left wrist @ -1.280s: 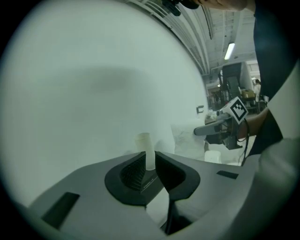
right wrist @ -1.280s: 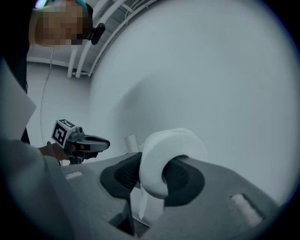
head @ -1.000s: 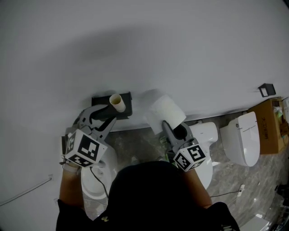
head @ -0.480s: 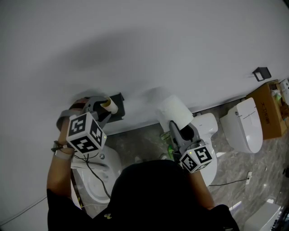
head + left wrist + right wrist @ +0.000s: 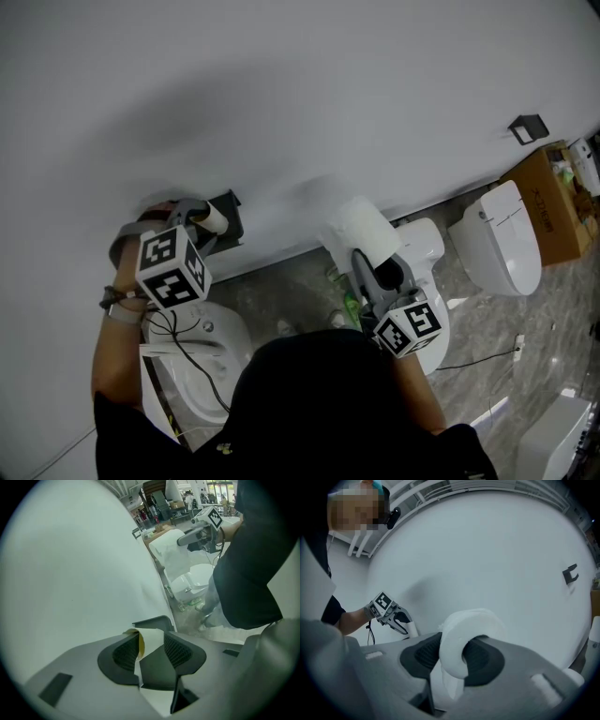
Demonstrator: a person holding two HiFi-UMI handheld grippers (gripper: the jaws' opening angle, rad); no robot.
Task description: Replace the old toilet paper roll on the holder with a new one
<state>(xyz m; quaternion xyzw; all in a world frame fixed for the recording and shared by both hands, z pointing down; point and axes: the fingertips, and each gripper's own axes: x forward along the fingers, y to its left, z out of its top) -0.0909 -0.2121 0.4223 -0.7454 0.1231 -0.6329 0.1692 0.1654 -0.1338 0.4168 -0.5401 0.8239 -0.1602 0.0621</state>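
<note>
**Old tube loose in your left claw beside the holder, new roll held in your right**

The old cardboard tube (image 5: 215,218) sits at centre-left of the head view, just beside the black holder (image 5: 230,208) on the white wall (image 5: 281,94). It lies between the jaws of your left claw (image 5: 152,639). Those jaws have just been opening and now stand released. In the left gripper view the tube leans on one pad, and a dark gap shows between its lower part and the other pad. A scrap of white paper clings to it. That claw points steeply down, with the holder's edge just beyond its tips.

The new roll (image 5: 361,230) is at the middle of the head view, right of the holder and apart from it, close to the wall. Your right claw (image 5: 454,654) is clenched on it. The right gripper view shows the roll's thick paper wall pinched between the pads, one pad reaching into the hollow core. The claw points about level toward the wall.

Below both claws lies the grey marbled floor (image 5: 281,291). A white toilet (image 5: 422,262) stands under your right claw and another toilet (image 5: 497,248) stands further right. A cardboard box (image 5: 553,211) sits at the right edge. A second black bracket (image 5: 527,127) hangs on the wall at upper right.
</note>
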